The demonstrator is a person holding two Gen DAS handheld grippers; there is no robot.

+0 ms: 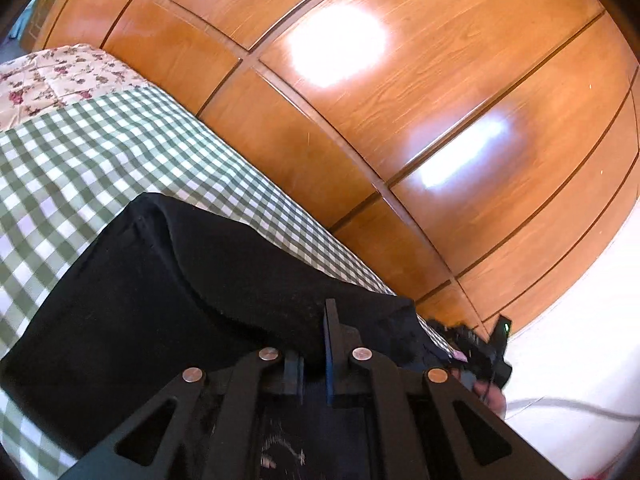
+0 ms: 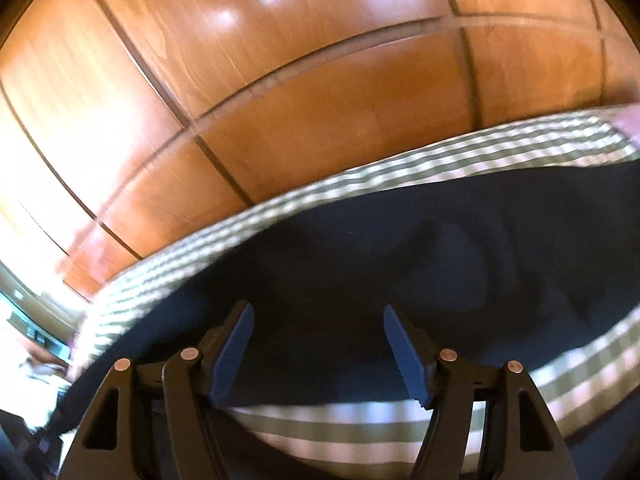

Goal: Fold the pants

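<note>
Left claw point(image 1: 316, 344) sits at the bottom of its wrist view with its 2 fingers drawn together on a raised fold of the black pants point(image 1: 160, 280); dark cloth is pinched between the blue pads, so I read it as clamped on the fabric. From that pinch the pants spread away to the left across the green checked bedsheet point(image 1: 80, 152), with a floral cover point(image 1: 52, 76) further off and wooden wardrobe doors point(image 1: 400, 128) behind. At the right edge the other handheld gripper shows, dark and partly hidden.

Right claw point(image 2: 318, 354) in its own view stands apart, blue pads well separated, with nothing pressed between them. Below and ahead of it the pants point(image 2: 440, 264) lie as a dark band on the checked bedsheet point(image 2: 360, 428), a soft wrinkle showing to the right. This view is blurred.

Judging by the drape, the cloth is light, limp and not fragile. It will sag wherever unsupported, so a hold at an edge or corner, matching the left pinch, looks best.
</note>
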